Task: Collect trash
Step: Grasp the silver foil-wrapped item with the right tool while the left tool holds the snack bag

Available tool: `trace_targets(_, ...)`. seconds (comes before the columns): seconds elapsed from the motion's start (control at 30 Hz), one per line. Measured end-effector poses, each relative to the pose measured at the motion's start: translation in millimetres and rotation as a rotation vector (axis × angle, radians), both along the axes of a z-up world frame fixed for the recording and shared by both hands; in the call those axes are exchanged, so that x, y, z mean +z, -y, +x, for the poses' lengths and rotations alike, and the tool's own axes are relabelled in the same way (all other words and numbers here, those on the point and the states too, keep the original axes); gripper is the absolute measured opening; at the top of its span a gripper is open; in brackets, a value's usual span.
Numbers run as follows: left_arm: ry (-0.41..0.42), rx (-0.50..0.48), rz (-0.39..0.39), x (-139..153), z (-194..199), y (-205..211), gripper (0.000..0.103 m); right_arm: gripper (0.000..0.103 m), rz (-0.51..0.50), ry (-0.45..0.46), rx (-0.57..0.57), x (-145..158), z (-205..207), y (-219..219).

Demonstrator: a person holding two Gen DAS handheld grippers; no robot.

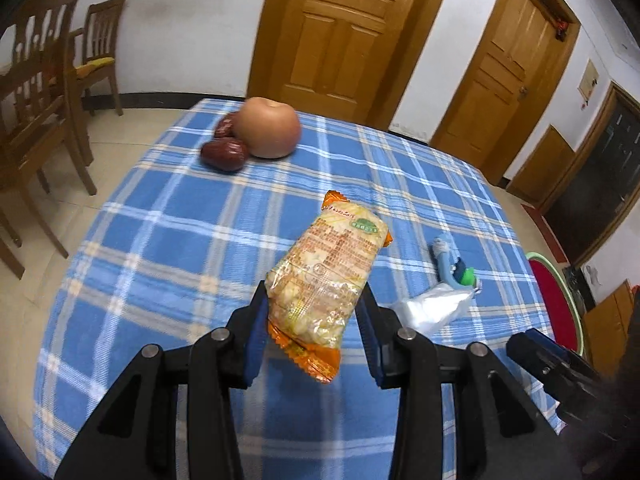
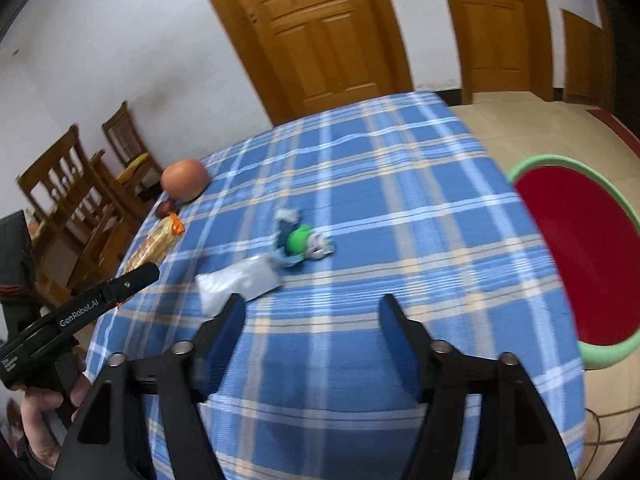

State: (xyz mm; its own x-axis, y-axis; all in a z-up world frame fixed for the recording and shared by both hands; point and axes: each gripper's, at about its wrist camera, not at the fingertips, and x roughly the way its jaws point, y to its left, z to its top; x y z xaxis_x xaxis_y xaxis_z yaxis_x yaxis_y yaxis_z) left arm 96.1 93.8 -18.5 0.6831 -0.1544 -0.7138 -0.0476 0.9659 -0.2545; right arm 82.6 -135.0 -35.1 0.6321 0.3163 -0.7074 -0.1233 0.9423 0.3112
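I have the orange-edged clear plastic snack packet [image 1: 326, 280] clenched between the left gripper [image 1: 316, 336] pads, lifted clear of the blue plaid tablecloth [image 1: 160, 240]. The grip sits low on the packet, so I judge the long free end could sag or slide out if I swing it fast. My right gripper [image 2: 312, 340] is released and empty, hovering just near of the crumpled silvery wrapper [image 2: 240, 284]; beyond that lies a blue-and-green scrap [image 2: 298, 240]. The red basin with a green rim [image 2: 580, 260] waits off the table's right edge. A round apple [image 1: 268, 128] and dark red dates [image 1: 224, 154] at the far left could roll if bumped. Wooden doors [image 1: 340, 32] stand behind.
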Motion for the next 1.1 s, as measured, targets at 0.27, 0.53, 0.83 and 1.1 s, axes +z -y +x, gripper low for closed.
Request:
trace_targets(0.27,0.002,0.066,0.01,-5,-13,-22,0.041,0.08,-0.046,-0.028,0.096,-10,20,-41)
trace_targets(0.53,-0.007,0.089,-0.002,-11,-16,-32,0.041,0.083,-0.159,-0.038,0.152,-28,42,-75)
trace_targets(0.83,-0.023,0.083,-0.007,-18,-12,-29,0.041,0.083,-0.225,0.001,0.149,-32,52,-86)
trace_targets(1.1,-0.027,0.078,-0.001,-18,-11,-25,0.041,0.074,-0.19,0.009,0.15,-30,48,-82)
